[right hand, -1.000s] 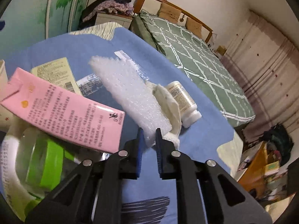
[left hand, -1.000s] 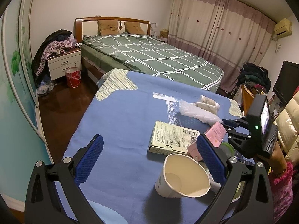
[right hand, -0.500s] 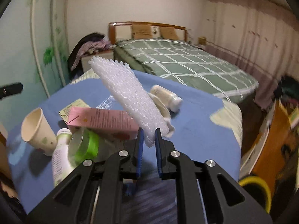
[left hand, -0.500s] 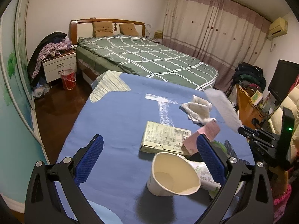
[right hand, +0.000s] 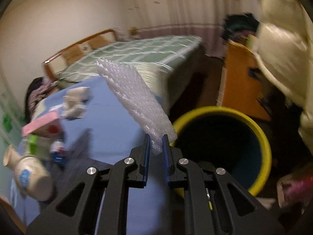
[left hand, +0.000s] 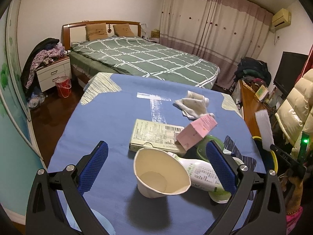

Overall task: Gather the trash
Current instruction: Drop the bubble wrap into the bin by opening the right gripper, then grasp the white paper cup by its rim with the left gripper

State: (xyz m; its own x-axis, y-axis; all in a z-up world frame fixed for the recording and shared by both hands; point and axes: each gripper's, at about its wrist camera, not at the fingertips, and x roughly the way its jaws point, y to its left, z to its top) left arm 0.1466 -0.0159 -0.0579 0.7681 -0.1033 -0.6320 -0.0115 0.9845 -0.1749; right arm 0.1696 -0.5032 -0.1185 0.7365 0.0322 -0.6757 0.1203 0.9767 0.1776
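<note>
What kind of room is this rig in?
A lived-in home bedroom, most likely: a made bed with pillows and a wooden headboard, a nightstand piled with clothes, and floor-length curtains. The blue-covered table holds the clutter.

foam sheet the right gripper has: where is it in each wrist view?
Left wrist: foam sheet at the far right edge, upright, off the table, above the yellow-rimmed bin.
Right wrist: centre, clamped in the right gripper, slanting up-left.
Shared landmark: the pink carton.
</note>
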